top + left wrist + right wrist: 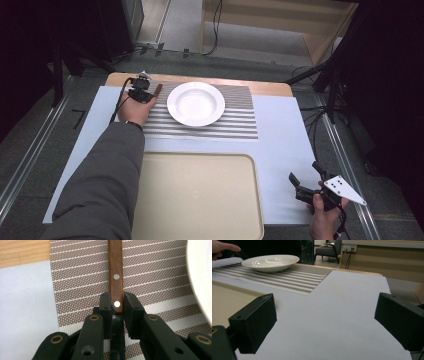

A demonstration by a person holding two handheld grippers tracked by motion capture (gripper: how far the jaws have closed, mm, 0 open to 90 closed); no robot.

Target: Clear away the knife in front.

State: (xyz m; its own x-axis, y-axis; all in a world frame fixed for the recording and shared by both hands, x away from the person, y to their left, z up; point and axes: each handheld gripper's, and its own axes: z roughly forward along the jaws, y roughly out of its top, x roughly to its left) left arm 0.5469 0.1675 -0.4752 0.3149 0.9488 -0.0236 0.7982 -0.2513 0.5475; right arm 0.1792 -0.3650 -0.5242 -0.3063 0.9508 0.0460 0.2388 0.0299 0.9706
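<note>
handle (115,277): brown wood, metal rivets | placemat (82,290): woven, matt | plate (195,103): glossy, probably ceramic

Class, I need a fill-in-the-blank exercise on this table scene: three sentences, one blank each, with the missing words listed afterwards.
1. The left gripper is shut on a wooden handle that lies on the striped ____.
2. The white plate holds ____.
3. The right gripper hangs over the white sheet with its jaws ____.

Missing words: placemat; nothing; open
</note>
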